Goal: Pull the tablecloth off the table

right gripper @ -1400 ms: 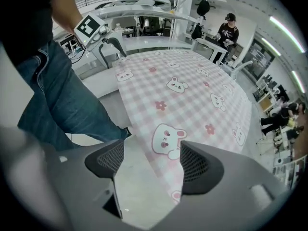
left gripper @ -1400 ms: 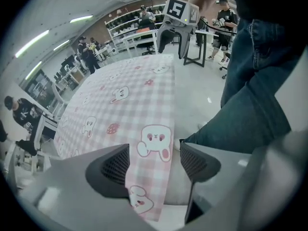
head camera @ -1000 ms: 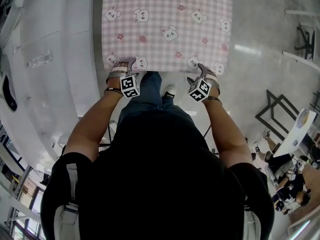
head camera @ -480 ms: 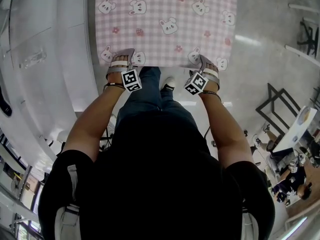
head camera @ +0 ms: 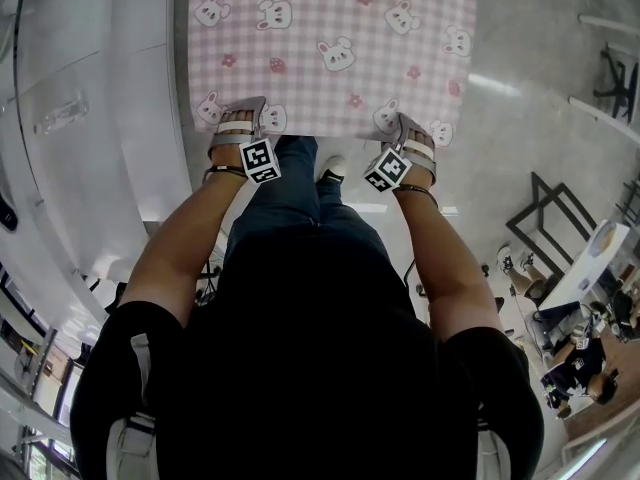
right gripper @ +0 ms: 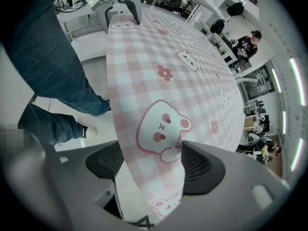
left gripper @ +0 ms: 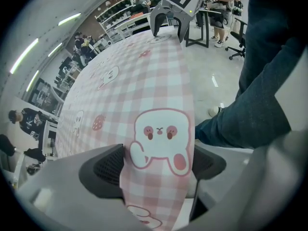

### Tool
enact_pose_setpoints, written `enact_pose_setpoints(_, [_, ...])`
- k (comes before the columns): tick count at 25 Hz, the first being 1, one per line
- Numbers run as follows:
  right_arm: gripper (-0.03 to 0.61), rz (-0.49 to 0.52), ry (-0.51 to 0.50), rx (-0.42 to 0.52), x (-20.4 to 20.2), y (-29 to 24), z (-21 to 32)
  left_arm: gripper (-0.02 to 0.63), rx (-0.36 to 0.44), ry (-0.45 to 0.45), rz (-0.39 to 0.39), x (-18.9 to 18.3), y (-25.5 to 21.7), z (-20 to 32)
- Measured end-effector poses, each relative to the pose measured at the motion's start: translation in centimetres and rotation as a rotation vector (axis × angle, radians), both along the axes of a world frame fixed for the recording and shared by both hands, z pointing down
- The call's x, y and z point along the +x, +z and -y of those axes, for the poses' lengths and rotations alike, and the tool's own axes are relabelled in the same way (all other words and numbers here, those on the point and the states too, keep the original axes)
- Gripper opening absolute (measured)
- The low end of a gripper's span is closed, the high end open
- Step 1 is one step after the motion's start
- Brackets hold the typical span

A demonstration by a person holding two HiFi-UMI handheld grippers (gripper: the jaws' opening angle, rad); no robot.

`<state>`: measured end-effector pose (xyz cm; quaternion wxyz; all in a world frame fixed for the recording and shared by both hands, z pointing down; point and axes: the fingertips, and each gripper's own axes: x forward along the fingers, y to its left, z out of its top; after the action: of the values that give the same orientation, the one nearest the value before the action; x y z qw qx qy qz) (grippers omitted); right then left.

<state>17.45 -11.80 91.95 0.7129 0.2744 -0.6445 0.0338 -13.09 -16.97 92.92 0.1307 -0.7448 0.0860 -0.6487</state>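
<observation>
A pink checked tablecloth (head camera: 330, 48) printed with white bunnies and flowers lies stretched out flat in front of me. My left gripper (head camera: 240, 120) is shut on its near left corner, and my right gripper (head camera: 412, 133) is shut on its near right corner. In the left gripper view the cloth (left gripper: 144, 90) runs between the two dark pads (left gripper: 108, 165) and away toward the other gripper (left gripper: 168, 18). The right gripper view shows the same cloth (right gripper: 163, 76) pinched between its pads (right gripper: 199, 165). The table under the cloth is hidden.
A white curved counter (head camera: 90, 148) runs along the left. My legs and a white shoe (head camera: 335, 166) stand just behind the cloth's near edge. A dark metal frame (head camera: 555, 223) and seated people (head camera: 570, 353) are at the right. Shiny grey floor (head camera: 520, 88) lies to the right.
Both grippers have shifted slightly up in the view, holding the cloth's near corners throughout. The cloth's near edge has shifted with them.
</observation>
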Motion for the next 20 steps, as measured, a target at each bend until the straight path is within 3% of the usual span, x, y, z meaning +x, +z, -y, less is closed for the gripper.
enact_pose_setpoints(6, [0.31,-0.022,-0.051,-0.005,0.4,0.7,-1.0,0.387,-0.031,0.005,0.008,0.5,1.4,-1.2])
enact_pose_setpoints(9, [0.234,-0.013,-0.067,-0.006,-0.7,0.8,-0.8,0.352,-0.055,0.006,0.01,-0.4,1.7,-1.1])
enact_pose_setpoints(15, [0.096,0.006,-0.101,0.027,-0.4,-1.0,0.6,0.216,-0.088,0.037,0.014,0.6,-0.2,-0.1])
enact_pose_setpoints(20, [0.059,0.016,-0.084,0.048,0.3,-3.7,1.8,0.116,-0.102,0.024,0.023,1.2,-3.0,0.5])
